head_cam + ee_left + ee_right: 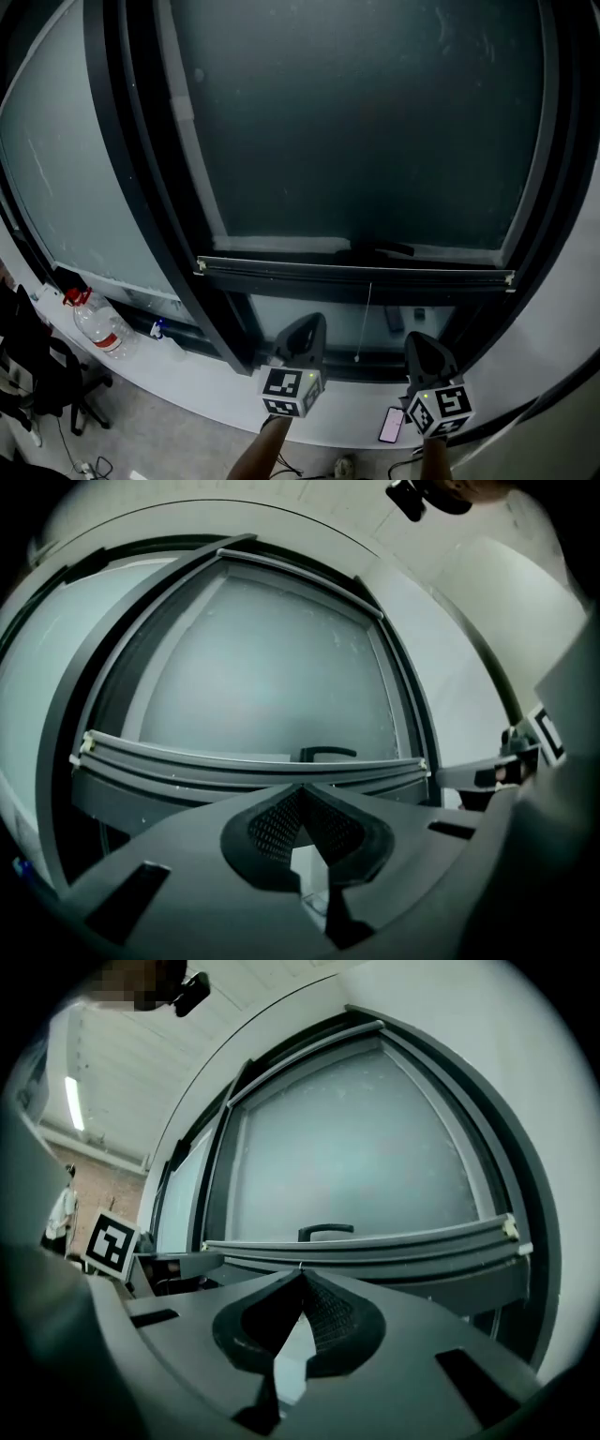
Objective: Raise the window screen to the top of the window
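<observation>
approach step: left gripper (305, 326) and right gripper (422, 343) both clenched, empty, just under the bottom bar (356, 272) of the window screen (356, 122), which sits low in the frame (141, 178); next probably tips under bar, push up.

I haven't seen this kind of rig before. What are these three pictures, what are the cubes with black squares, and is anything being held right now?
There is no robot: a person holds hand-held tongs in each hand. The head view looks down from the person's head at a window. The left tongs and right tongs point toward it; the marker cubes are part of them. The other two views come from cameras riding on each pair, looking along its jaws. Both pairs are shut and hold nothing. Ahead is the window screen's bottom bar with a dark handle, and a thin cord hangs below it. On the sill sit a phone and a water bottle.
</observation>
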`<state>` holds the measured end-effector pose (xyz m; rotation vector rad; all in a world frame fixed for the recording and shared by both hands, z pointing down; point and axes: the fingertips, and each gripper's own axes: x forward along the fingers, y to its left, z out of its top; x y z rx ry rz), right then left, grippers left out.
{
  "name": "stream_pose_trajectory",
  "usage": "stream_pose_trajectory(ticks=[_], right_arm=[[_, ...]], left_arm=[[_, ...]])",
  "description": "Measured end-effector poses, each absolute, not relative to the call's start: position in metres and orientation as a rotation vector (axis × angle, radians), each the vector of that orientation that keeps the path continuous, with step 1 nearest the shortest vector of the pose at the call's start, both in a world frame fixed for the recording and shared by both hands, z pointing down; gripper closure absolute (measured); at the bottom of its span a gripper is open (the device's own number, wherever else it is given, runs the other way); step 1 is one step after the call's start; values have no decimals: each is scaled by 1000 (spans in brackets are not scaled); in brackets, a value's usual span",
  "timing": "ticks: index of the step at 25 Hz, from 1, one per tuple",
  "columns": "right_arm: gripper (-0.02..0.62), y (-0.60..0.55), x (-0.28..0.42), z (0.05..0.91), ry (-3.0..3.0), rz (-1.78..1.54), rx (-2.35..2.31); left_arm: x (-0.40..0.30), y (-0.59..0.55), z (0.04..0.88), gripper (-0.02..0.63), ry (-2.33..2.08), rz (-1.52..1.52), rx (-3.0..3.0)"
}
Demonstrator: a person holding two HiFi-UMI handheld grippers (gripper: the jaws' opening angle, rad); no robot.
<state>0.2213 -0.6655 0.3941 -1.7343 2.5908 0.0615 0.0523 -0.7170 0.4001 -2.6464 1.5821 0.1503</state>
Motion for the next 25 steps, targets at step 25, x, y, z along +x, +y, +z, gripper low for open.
stream_pose_trajectory(ticks=[25], right_arm=[[537,-789,213,410,3476,1825,-1827]], left_arm=[[45,-816,402,603,830,-1153,-1837]])
